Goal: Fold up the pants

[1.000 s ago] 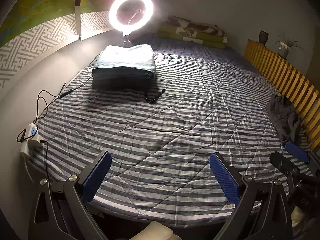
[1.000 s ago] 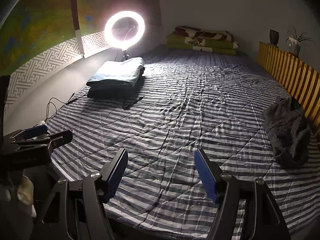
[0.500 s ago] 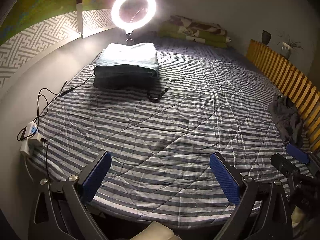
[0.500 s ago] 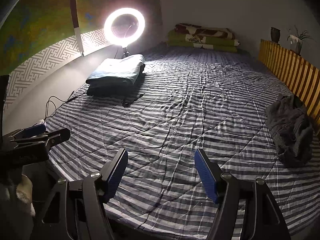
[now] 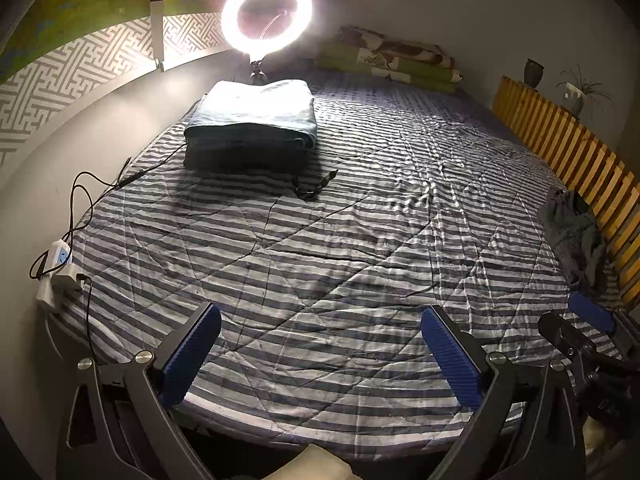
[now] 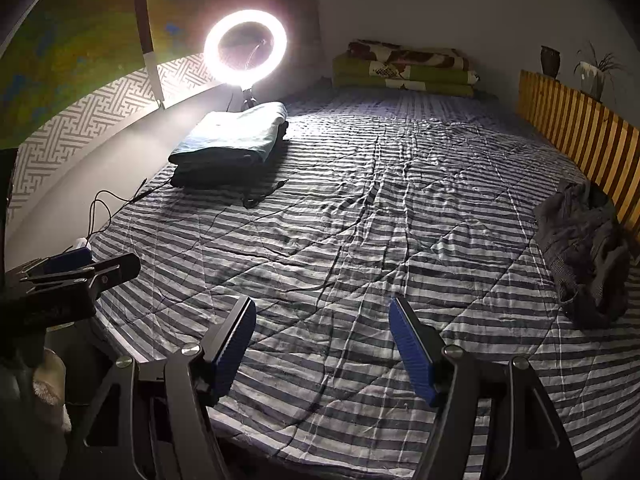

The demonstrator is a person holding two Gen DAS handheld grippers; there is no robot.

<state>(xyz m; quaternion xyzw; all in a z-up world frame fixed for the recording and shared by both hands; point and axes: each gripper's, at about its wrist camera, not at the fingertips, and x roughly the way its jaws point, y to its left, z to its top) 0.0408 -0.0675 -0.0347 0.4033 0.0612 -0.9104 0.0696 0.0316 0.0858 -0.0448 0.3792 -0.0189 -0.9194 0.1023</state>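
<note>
While I hold my left gripper (image 5: 320, 352) and right gripper (image 6: 322, 348) spread wide and empty above the near edge of the striped bedspread (image 5: 340, 240), the crumpled dark pants (image 6: 584, 252) lie at the right by the wooden slats (image 6: 580, 128); folded clothes (image 5: 252, 124) sit beyond, under the ring light (image 5: 266, 12).

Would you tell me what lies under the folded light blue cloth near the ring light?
The folded light blue cloth rests on a darker folded layer, on the striped bedspread. What that layer is, and anything beneath, is hidden.
</note>
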